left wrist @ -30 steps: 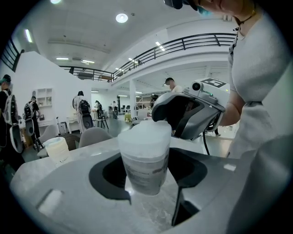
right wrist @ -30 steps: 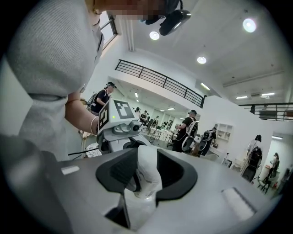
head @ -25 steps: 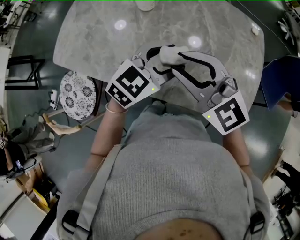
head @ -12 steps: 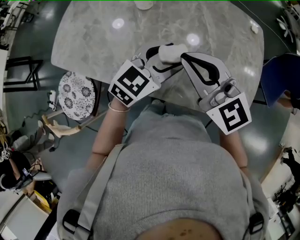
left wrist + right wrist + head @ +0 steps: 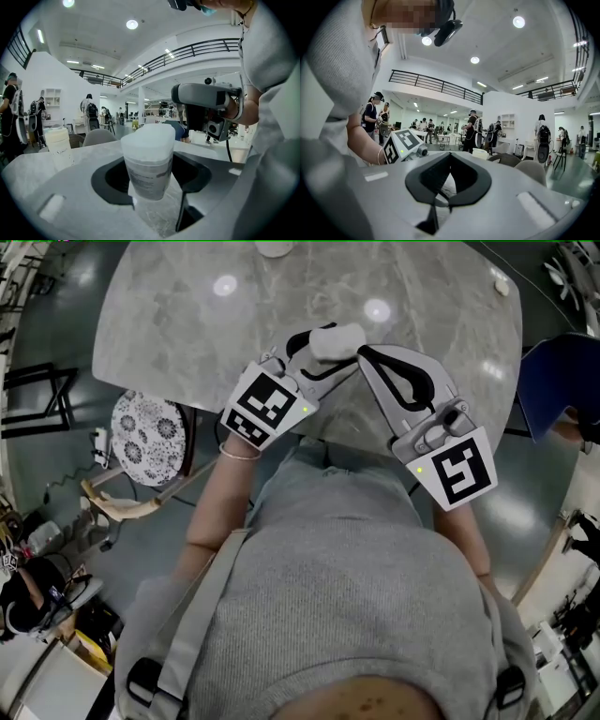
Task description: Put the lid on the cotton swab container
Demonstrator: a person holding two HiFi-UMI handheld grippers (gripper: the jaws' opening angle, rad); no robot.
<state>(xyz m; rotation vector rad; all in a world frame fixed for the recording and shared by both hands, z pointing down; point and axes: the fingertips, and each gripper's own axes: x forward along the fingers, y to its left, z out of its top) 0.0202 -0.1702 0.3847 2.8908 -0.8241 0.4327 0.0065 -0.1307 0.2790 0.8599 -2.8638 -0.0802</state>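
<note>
The cotton swab container [image 5: 147, 161] is a clear round tub with a frosted white lid [image 5: 150, 135] sitting on top. My left gripper [image 5: 149, 174] is shut on its body and holds it upright above the marble table [image 5: 187, 324]. The head view shows the container [image 5: 335, 337] as a white cylinder at the left gripper [image 5: 323, 345] tips. My right gripper [image 5: 362, 354] stands just right of it with its jaws shut and nothing between them. Seen from the right gripper view, the right gripper [image 5: 449, 155] is empty.
A second white tub [image 5: 60, 146] stands on the table off to the left, and a white cup [image 5: 272, 247] sits at the far edge. A patterned round stool [image 5: 148, 432] stands under the table's left side. People stand in the hall beyond.
The right gripper's jaws have gone from wide open to shut, with nothing in them. Both grippers and the held container have drifted slightly away from the body.
</note>
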